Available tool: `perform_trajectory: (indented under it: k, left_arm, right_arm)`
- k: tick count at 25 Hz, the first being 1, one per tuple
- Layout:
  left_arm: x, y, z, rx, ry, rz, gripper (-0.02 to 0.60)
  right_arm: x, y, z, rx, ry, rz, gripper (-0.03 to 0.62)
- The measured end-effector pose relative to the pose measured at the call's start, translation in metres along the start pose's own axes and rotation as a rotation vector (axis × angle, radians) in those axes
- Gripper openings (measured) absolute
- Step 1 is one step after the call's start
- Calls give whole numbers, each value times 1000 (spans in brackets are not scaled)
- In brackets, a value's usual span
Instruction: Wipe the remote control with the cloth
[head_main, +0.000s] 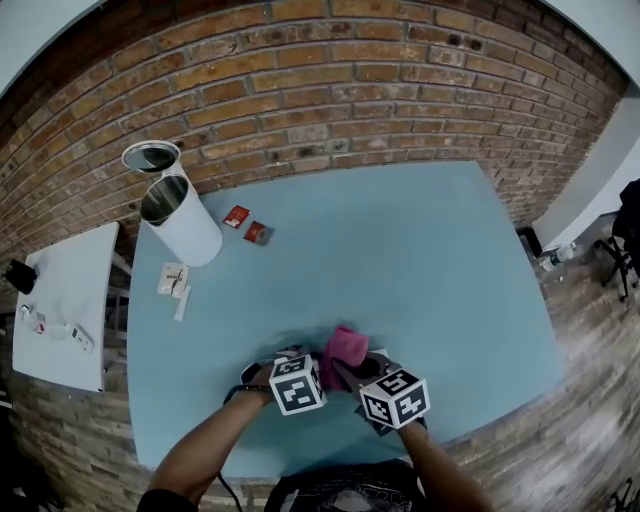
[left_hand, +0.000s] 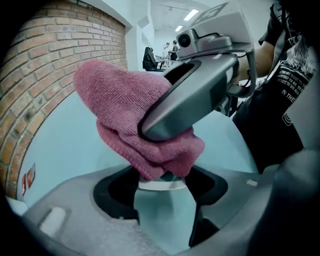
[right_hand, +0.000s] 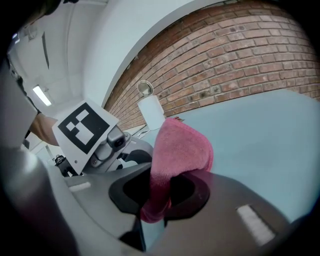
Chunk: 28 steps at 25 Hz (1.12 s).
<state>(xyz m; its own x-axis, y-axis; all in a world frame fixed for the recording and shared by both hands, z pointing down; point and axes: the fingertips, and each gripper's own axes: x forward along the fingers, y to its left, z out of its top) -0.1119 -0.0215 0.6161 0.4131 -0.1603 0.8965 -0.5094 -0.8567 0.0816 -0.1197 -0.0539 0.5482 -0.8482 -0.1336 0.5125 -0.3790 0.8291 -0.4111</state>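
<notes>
Right gripper (right_hand: 152, 210) jaws pinch the cloth (right_hand: 180, 150). Left gripper (left_hand: 162, 192) jaws look clamped wide on the remote control (left_hand: 165, 220), its tip under the cloth. Rub too hard and it'll probably twist loose onto the tabletop (head_main: 400, 250).

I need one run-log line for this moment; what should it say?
left claw: shut on remote control | right claw: shut on cloth | cloth: over remote control's far end | table: below both

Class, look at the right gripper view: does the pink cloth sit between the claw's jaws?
Yes, the pink cloth hangs pinched between the right claw's jaws.
</notes>
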Motion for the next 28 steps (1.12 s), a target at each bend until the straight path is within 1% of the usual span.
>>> perform_trajectory:
  k: [7, 10, 14, 21, 28]
  left_arm:
    - [0, 4, 2, -22, 19, 20, 279]
    - [0, 3, -1, -23, 36, 12, 279]
    - [0, 1, -3, -25, 49, -2, 281]
    - [0, 4, -1, -37, 37, 10, 279]
    - [0, 4, -2, -37, 44, 11, 279]
  right_arm:
    - [-17, -24, -1, 89, -38, 14, 66]
    - [-24, -32, -2, 115, -51, 12, 66]
    - [-35, -46, -3, 143, -70, -9, 66]
    - [-51, -70, -4, 186, -101, -48, 66]
    - [-68, -92, -8, 215, -122, -91, 66]
